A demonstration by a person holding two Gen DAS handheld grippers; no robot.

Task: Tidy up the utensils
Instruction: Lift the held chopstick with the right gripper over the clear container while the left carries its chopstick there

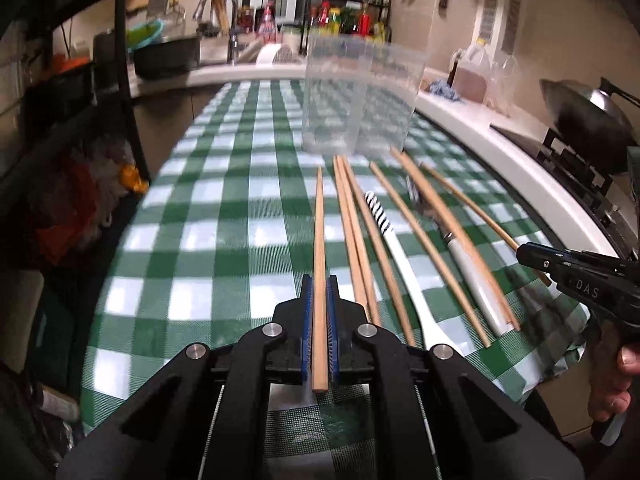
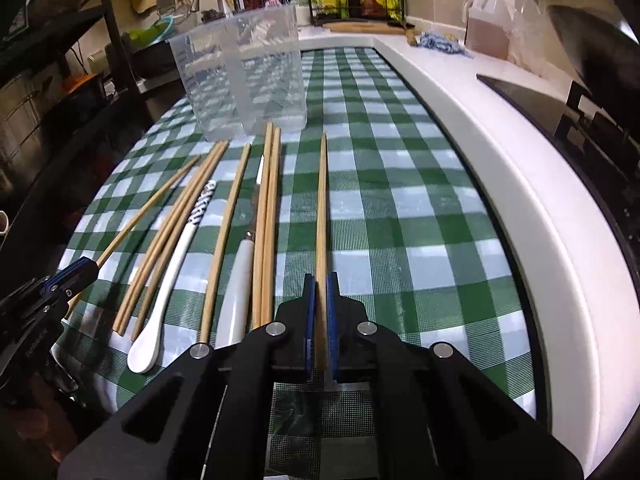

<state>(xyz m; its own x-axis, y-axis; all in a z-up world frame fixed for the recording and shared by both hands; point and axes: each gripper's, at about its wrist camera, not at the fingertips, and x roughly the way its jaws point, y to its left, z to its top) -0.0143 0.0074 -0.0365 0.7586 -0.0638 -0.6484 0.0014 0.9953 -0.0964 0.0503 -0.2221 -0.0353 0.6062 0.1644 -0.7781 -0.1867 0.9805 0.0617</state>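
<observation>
In the left wrist view my left gripper (image 1: 319, 282) is shut on a wooden chopstick (image 1: 319, 220) that points toward a clear plastic two-compartment container (image 1: 352, 100). The right wrist view has my right gripper (image 2: 320, 280) shut on another chopstick (image 2: 321, 200), the container (image 2: 244, 80) standing ahead to the left. Between the two grippers several loose chopsticks (image 2: 224, 240), a white spoon with a striped handle (image 2: 176, 256) and a white-handled knife (image 2: 240, 280) lie on the checked cloth. Each gripper shows in the other's view: right gripper (image 1: 522, 254), left gripper (image 2: 90, 269).
The green-and-white checked tablecloth (image 2: 400, 220) meets a raised white counter edge (image 2: 520, 200) on the right, with a stove and wok (image 1: 592, 108) beyond. A sink and bottles stand at the back. A dark shelf rack (image 1: 120, 80) stands left of the table. A person's hand (image 1: 616, 380) grips the right tool.
</observation>
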